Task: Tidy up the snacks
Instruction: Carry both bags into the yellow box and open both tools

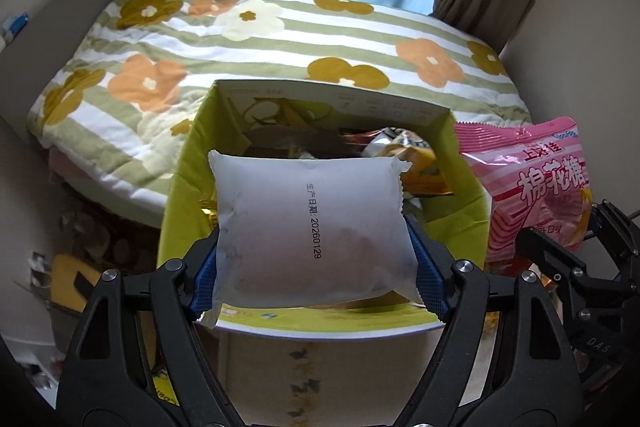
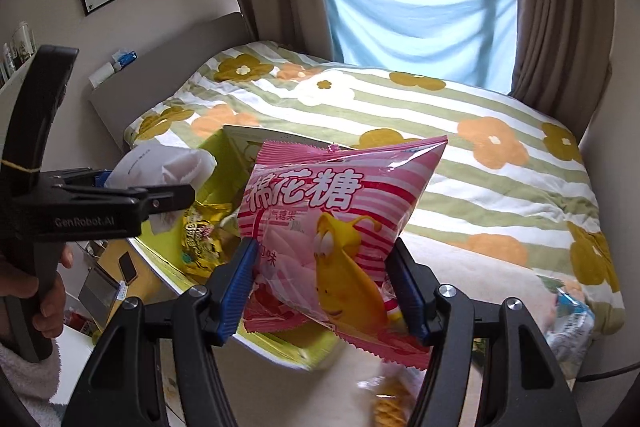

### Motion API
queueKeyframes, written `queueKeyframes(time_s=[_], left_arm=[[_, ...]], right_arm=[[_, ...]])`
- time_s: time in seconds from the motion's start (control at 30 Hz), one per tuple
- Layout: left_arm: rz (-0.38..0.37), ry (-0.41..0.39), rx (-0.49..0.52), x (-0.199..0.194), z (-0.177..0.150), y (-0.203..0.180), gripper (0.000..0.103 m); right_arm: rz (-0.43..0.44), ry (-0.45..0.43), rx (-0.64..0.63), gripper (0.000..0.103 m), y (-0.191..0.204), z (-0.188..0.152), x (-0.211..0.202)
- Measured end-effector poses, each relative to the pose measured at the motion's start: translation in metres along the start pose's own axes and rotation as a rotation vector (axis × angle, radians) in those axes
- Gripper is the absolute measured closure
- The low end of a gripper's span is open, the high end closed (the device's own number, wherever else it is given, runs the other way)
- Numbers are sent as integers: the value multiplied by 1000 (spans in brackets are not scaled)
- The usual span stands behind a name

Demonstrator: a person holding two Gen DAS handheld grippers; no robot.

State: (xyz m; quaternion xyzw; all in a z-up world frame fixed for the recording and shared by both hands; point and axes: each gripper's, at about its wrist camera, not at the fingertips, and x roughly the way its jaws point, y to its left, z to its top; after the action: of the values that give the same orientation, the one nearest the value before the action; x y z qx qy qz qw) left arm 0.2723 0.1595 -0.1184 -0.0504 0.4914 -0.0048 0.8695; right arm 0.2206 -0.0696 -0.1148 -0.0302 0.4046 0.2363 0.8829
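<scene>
My left gripper (image 1: 316,267) is shut on a white snack packet (image 1: 312,227) with a printed date and holds it above the open green cardboard box (image 1: 188,187), which has several snack packs inside. My right gripper (image 2: 328,287) is shut on a pink marshmallow bag (image 2: 336,219) with a yellow cartoon figure, held just right of the box (image 2: 224,179). The pink bag (image 1: 540,187) and the right gripper (image 1: 568,259) also show at the right of the left wrist view. The left gripper (image 2: 100,203) with the white packet (image 2: 160,163) shows at the left of the right wrist view.
A bed with a green-striped flowered quilt (image 2: 440,131) lies behind the box. A blue-white snack bag (image 2: 568,323) lies at the quilt's right front edge. More packs lie low under the right gripper (image 2: 392,403). Yellow items and clutter sit on the floor at left (image 1: 76,283).
</scene>
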Motion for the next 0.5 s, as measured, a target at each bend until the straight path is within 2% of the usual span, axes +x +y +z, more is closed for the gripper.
queueKeyframes(time_s=[0.13, 0.33, 0.43, 0.5], left_arm=[[-31, 42, 37, 26, -3, 26, 26], [-105, 86, 112, 55, -8, 32, 25], [-137, 91, 133, 60, -12, 29, 20], [-118, 70, 161, 57, -13, 27, 8]], right_arm=[[-20, 24, 46, 43, 21, 4, 22], [-79, 71, 135, 43, 27, 1, 39], [-105, 96, 161, 43, 21, 1, 43], [-109, 110, 179, 43, 17, 2, 45]])
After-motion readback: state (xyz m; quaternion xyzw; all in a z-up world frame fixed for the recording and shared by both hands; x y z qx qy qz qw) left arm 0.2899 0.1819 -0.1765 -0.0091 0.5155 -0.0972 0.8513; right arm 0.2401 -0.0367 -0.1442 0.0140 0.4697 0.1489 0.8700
